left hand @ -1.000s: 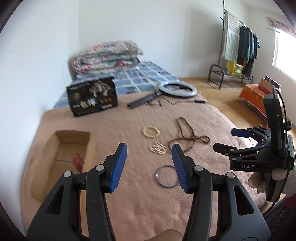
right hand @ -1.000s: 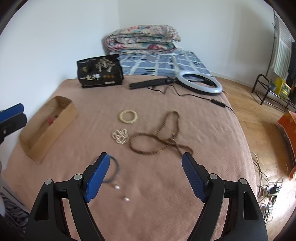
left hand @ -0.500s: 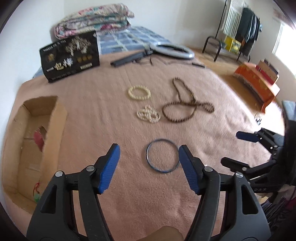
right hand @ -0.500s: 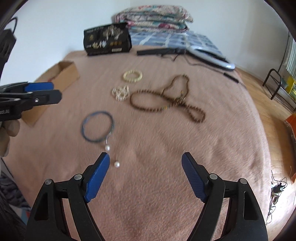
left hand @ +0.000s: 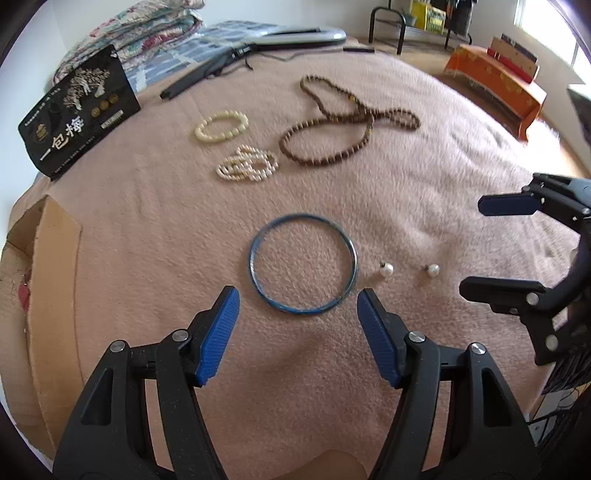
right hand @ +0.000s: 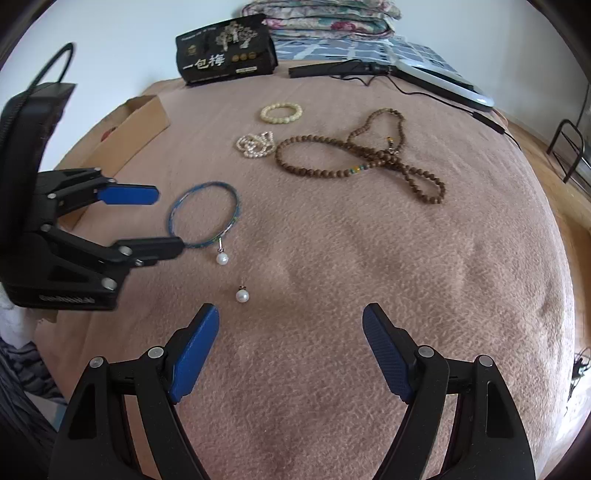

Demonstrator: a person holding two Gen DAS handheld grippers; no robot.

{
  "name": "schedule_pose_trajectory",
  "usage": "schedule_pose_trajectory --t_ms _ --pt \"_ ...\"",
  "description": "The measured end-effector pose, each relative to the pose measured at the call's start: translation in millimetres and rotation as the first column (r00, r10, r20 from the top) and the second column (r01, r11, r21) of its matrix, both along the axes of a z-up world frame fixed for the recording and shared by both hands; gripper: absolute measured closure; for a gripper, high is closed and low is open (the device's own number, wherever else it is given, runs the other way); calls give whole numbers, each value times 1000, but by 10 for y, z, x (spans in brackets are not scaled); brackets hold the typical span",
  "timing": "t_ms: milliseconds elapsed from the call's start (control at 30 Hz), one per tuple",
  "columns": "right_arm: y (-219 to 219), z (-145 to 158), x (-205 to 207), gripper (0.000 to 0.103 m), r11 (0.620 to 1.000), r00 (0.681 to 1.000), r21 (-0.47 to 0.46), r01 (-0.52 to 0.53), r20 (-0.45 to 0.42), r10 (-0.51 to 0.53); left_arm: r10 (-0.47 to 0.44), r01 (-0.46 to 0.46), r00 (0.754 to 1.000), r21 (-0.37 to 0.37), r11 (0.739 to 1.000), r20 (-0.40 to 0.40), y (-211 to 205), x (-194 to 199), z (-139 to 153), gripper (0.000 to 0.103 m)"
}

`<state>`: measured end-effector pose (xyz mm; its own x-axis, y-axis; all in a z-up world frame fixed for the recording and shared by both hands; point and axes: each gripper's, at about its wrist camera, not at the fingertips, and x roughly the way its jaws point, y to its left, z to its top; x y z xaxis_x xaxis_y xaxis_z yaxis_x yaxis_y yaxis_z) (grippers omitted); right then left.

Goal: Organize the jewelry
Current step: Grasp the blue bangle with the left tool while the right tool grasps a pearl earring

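Jewelry lies on a pink blanket [left hand: 424, 192]. A blue bangle [left hand: 274, 302] lies just ahead of my open, empty left gripper [left hand: 298, 306], which also shows in the right wrist view [right hand: 155, 221] around the bangle [right hand: 177, 210]. Two pearl earrings [left hand: 386, 270] [left hand: 433, 270] lie right of it; in the right wrist view [right hand: 222, 258] [right hand: 242, 295] they lie ahead of my open, empty right gripper [right hand: 290, 325]. A cream bead bracelet [left hand: 221, 126], a pearl cluster [left hand: 246, 169] and a brown bead necklace [left hand: 347, 118] lie farther away. A cardboard box [left hand: 40, 280] sits at the left.
A black printed box [left hand: 79, 110] stands at the back left. A ring light with its black handle and cable [right hand: 439, 83] lies at the back. Folded quilts [right hand: 325, 14] are stacked behind. An orange box [left hand: 495, 88] and a metal rack stand on the wood floor to the right.
Both grippers have tilted down and moved closer to the blanket. The left gripper has closed in on the blue bangle, the right on the pearl earrings.
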<state>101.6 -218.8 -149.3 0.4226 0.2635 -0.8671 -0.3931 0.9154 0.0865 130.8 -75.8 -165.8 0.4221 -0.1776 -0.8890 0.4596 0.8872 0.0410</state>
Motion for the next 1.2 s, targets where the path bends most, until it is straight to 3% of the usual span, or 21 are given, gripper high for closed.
schedule_pose_trajectory --t_ms 200,500,967,1200 --pt "103 -12 -11 25 999 999 -10 -44 4 44 7 -7 1000 -7 1000 -30 -36 97 -80 35" --pt "165 -55 42 42 998 998 -9 -65 -13 65 15 -15 999 0 1000 -33 -91 200 -131 33" --pt "254 -62 95 55 996 996 -8 -88 -21 88 27 -30 999 -56 998 -47 -86 352 -177 30" --pt "290 -126 136 72 995 994 -15 -98 -38 98 38 -42 998 -71 997 -52 -48 365 -160 30"
